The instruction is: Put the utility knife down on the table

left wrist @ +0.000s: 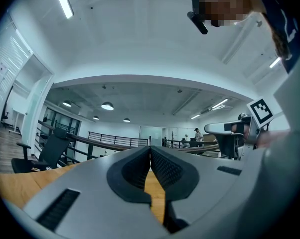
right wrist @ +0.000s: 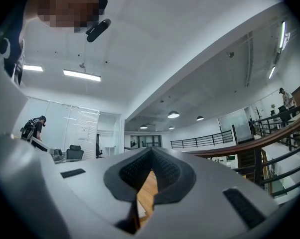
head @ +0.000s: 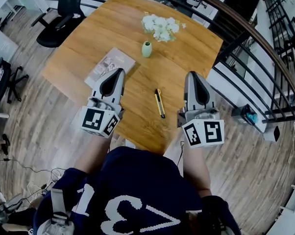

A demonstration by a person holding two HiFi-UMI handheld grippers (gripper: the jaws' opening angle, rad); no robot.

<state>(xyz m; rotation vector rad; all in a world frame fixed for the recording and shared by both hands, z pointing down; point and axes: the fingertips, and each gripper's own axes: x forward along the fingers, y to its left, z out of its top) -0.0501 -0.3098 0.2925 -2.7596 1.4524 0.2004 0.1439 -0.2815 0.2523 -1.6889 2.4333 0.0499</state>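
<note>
We hold the left gripper (head: 119,71) and the right gripper (head: 192,74) above the table (head: 186,38), each with its fingers shut tight on nothing. The utility knife (head: 159,103) lies flat on the wood between them, left gripper at its 9 o'clock, right at 3, touching neither

The surface (head: 88,43) is carrying four items: one knife (head: 159,103), one vase (head: 146,49), one bunch of flowers (head: 161,27) and one book (head: 110,66). Two units are showing: one left hand-held gripper (head: 119,71) and one right hand-held gripper (head: 192,74).
</note>
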